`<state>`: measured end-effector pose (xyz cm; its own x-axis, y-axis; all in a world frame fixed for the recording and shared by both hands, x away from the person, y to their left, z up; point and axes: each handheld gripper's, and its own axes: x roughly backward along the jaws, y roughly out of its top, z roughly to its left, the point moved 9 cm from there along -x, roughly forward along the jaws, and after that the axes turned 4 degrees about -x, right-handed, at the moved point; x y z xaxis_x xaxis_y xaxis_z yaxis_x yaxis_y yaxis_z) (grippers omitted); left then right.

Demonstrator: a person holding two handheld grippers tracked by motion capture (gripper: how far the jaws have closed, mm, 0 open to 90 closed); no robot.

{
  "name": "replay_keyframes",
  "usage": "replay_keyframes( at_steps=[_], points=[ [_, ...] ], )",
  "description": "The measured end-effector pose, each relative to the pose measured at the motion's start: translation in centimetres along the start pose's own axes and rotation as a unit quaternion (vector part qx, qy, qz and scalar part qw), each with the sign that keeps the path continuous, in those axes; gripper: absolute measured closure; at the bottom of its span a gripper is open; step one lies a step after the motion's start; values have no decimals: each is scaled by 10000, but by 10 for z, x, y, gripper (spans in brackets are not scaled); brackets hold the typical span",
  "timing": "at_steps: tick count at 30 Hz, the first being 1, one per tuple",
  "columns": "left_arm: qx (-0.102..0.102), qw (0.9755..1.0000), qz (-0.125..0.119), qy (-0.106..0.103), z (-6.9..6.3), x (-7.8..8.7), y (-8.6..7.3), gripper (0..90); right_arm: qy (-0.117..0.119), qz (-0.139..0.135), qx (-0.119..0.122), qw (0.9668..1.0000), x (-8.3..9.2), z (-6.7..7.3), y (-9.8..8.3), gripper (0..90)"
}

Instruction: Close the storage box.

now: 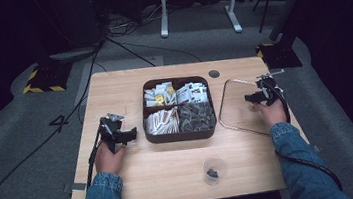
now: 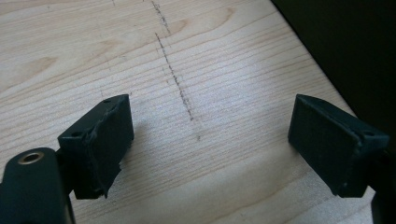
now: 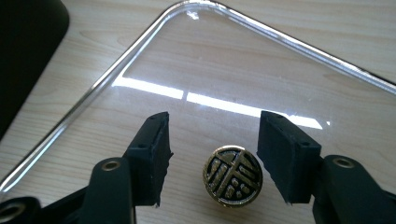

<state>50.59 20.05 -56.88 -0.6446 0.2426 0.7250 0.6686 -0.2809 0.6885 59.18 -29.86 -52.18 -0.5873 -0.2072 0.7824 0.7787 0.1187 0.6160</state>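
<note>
Round bronze knob (image 3: 232, 175) – dark embossed character – on the clear lid (image 3: 261, 70), between the right gripper (image 3: 212, 156) jaws, apart, untouched

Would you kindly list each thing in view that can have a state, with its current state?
Clear lid: off the box, flat on the table, right of it.
Brass knob: on the lid, between the jaws, untouched.
Right gripper: open around the knob.
Left gripper: open, nothing between the jaws.
Compartment box: uncovered, all four sections filled.
Plastic cup: upright, dark bits inside.
</note>
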Motion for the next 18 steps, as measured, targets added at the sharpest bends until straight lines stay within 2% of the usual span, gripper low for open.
replay_keyframes(
  at_steps=[7,12,18],
  points=[
    [1,10000,1,-1,0,0,0,145,-92,142,-12,9999,-8,-4,-11,446],
    [2,10000,1,-1,0,0,0,145,-181,312,64,9993,-11,-7,-18,500],
    [-1,10000,3,1,0,0,0,145,-261,375,81,9989,-12,-8,-22,535]
  ],
)
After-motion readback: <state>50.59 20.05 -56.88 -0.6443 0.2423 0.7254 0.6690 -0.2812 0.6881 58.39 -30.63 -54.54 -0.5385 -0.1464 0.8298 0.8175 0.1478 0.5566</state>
